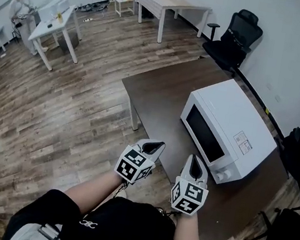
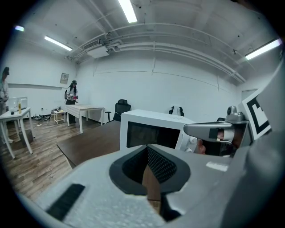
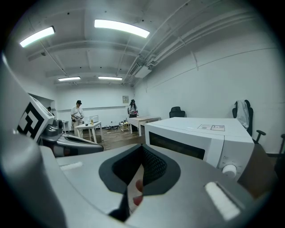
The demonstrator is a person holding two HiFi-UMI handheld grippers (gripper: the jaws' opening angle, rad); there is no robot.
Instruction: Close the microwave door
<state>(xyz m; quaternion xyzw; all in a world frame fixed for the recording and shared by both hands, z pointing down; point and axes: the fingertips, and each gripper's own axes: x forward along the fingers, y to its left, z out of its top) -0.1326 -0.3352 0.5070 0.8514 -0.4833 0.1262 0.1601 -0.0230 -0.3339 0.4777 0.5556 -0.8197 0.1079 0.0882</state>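
Holding both grippers low in front of us, we see the left gripper point(image 1: 154, 145) and the right gripper point(image 1: 193, 162) side by side at the near side of the dark table point(image 1: 160, 90). Each has its jaws pressed together with nothing between them (only a thin slit shows in their own views). The white microwave point(image 1: 234, 124) stands on the table just beyond the right gripper, touching neither. Its dark-windowed door point(image 1: 206, 134) sits flush against the body, beside the knob point(image 1: 222, 174).
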